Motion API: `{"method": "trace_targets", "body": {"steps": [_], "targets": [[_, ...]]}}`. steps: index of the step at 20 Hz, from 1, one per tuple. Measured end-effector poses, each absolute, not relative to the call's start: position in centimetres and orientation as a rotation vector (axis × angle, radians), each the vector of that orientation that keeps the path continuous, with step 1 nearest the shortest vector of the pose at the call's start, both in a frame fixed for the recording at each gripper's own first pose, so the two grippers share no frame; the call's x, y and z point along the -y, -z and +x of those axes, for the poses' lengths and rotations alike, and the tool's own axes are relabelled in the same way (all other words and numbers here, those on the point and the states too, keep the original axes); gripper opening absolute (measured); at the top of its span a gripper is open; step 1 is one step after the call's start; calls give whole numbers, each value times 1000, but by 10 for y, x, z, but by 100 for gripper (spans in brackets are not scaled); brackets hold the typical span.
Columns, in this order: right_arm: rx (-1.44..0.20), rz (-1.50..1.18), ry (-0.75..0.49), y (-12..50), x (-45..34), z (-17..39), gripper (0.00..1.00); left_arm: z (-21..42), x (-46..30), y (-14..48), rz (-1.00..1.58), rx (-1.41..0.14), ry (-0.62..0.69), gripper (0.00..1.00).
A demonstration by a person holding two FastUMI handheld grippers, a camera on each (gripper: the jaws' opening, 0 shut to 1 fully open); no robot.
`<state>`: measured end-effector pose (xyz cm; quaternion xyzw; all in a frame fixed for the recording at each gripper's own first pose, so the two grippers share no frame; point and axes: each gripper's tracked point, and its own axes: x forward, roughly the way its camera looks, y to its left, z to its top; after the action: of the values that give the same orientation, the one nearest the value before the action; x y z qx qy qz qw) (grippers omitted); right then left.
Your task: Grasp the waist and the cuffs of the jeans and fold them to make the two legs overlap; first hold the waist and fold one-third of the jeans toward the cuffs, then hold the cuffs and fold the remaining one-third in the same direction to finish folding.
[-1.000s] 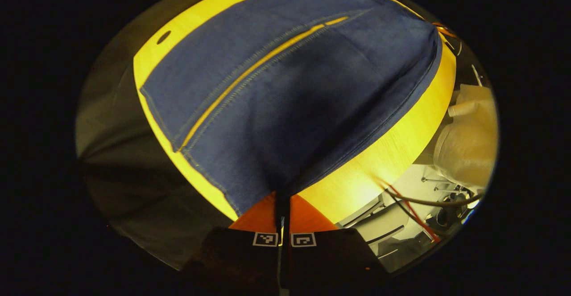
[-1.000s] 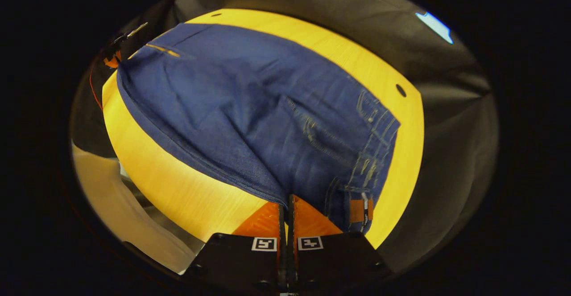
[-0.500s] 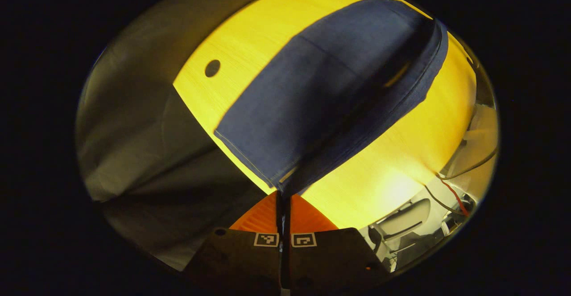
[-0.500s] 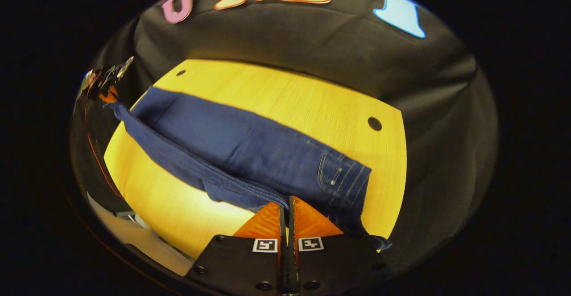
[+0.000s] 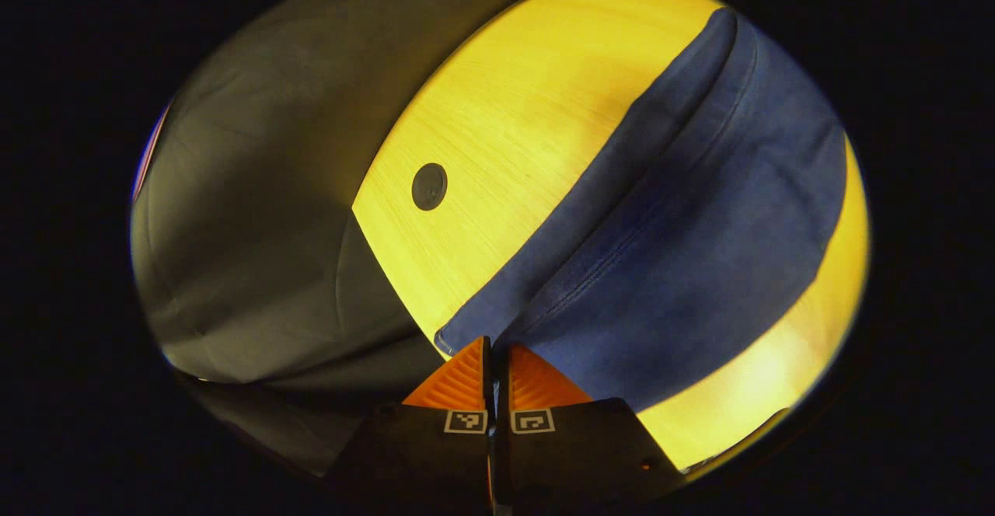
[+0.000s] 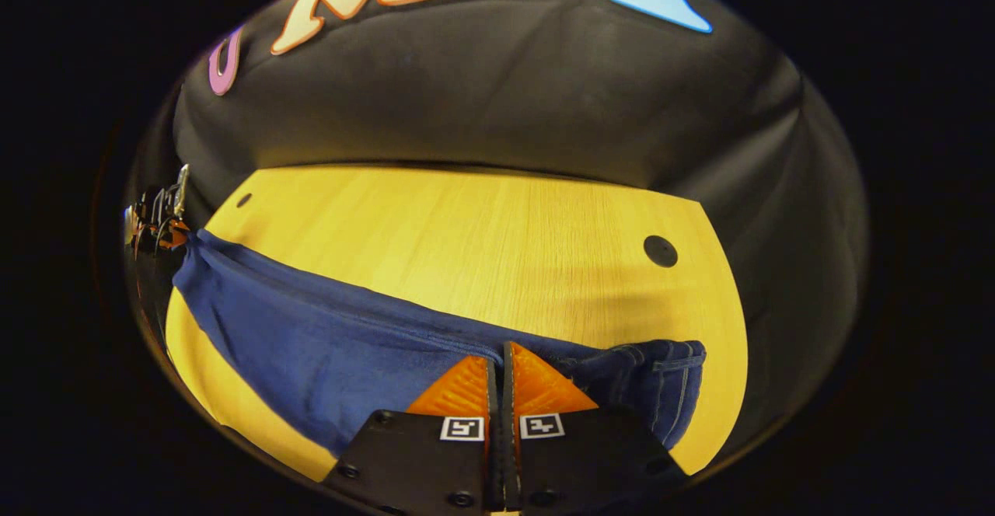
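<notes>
Since a second ago I've swung the jeans [image 6: 311,345] over onto themselves, both claws pinched tight on denim; uneven release could skew the legs' overlap.

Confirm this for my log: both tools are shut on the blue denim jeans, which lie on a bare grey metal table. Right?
Not quite. The table is yellow wood grain, not grey metal, as the right gripper view shows. The rest stands: left tool and right tool are both shut on the blue denim jeans.
</notes>
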<state>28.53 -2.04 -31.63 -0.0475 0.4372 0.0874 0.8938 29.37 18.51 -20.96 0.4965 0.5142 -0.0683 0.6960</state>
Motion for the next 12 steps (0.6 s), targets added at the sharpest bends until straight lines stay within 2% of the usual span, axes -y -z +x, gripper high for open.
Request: {"method": "trace_targets", "body": {"steps": [5,7,8,9,11,12], "targets": [[-917,-73,-199,336,16,294,0,305,-187,226,1107,-1114,110,0],[-914,-57,-212,333,18,295,2,304,-188,225,1100,-1111,101,0],[-911,-52,-228,332,18,294,10,303,-186,225,1088,-1104,96,22],[-907,-59,-232,331,22,296,16,306,-188,221,1082,-1075,76,48],[-888,-88,-229,321,40,295,72,313,-194,205,1101,-976,-5,100],[-878,-92,-223,312,49,291,100,315,-195,197,1097,-933,-40,94]]}}
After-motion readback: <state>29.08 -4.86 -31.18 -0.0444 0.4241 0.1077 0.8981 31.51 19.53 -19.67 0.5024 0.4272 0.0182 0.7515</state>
